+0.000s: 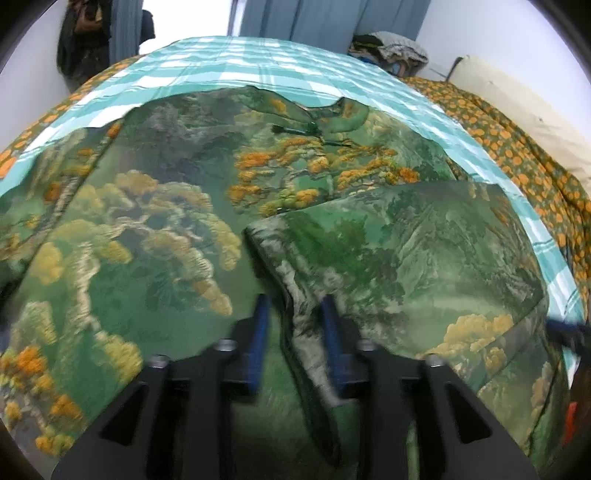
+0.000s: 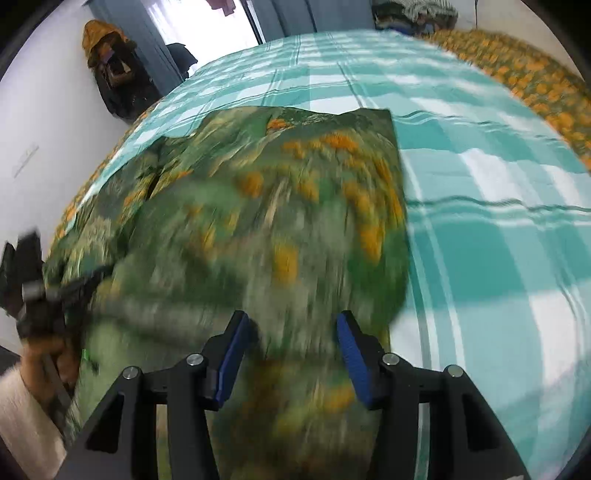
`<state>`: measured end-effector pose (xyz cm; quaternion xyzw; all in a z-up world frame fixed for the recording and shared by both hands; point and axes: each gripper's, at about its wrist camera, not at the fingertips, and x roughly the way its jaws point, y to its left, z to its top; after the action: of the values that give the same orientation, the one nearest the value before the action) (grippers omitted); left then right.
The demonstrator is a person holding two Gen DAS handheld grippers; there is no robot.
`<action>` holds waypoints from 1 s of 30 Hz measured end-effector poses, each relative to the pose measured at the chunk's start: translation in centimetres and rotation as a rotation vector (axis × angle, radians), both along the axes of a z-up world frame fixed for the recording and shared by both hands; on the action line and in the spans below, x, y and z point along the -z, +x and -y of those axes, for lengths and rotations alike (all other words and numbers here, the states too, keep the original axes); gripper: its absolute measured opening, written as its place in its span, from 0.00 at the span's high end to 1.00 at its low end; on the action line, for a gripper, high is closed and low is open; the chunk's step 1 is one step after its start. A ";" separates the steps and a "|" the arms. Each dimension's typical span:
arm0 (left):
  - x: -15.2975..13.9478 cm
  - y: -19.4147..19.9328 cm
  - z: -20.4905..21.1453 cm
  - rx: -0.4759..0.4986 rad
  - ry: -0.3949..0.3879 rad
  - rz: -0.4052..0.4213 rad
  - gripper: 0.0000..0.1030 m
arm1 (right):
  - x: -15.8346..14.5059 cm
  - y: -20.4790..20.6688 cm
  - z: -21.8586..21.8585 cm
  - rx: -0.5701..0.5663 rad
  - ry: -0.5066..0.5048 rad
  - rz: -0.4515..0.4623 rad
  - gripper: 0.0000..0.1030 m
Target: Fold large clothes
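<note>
A large green garment [image 1: 155, 229] printed with yellow and orange trees lies spread on a teal checked bedsheet [image 1: 236, 62]. Its right part is folded over toward the middle as a flap [image 1: 399, 258]. My left gripper [image 1: 295, 310] is open just above the garment, with the flap's folded edge lying between its blue fingers [image 1: 260, 325]. In the right wrist view the garment [image 2: 280, 206] is blurred by motion. My right gripper [image 2: 291, 325] is open and empty above it, near its right edge. The left gripper also shows at the left edge of the right wrist view [image 2: 44, 295].
The teal checked sheet [image 2: 480, 206] extends bare to the right of the garment. An orange-patterned blanket [image 1: 524, 166] lies along the bed's right side. A pile of clothes [image 1: 391, 48] sits at the far corner. Curtains [image 1: 325, 18] and a hanging bag [image 2: 107, 51] stand beyond the bed.
</note>
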<state>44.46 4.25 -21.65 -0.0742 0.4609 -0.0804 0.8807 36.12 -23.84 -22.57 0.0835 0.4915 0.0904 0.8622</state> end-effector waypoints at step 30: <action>-6.0 -16.3 -30.4 -0.663 -0.146 0.078 0.05 | -2.1 -15.5 -6.8 -0.060 -0.138 0.265 0.39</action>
<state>28.11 34.63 -15.65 -0.2797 0.3706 0.1749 0.8682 20.64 -17.02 -20.51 -0.0034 0.3808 0.0924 0.9200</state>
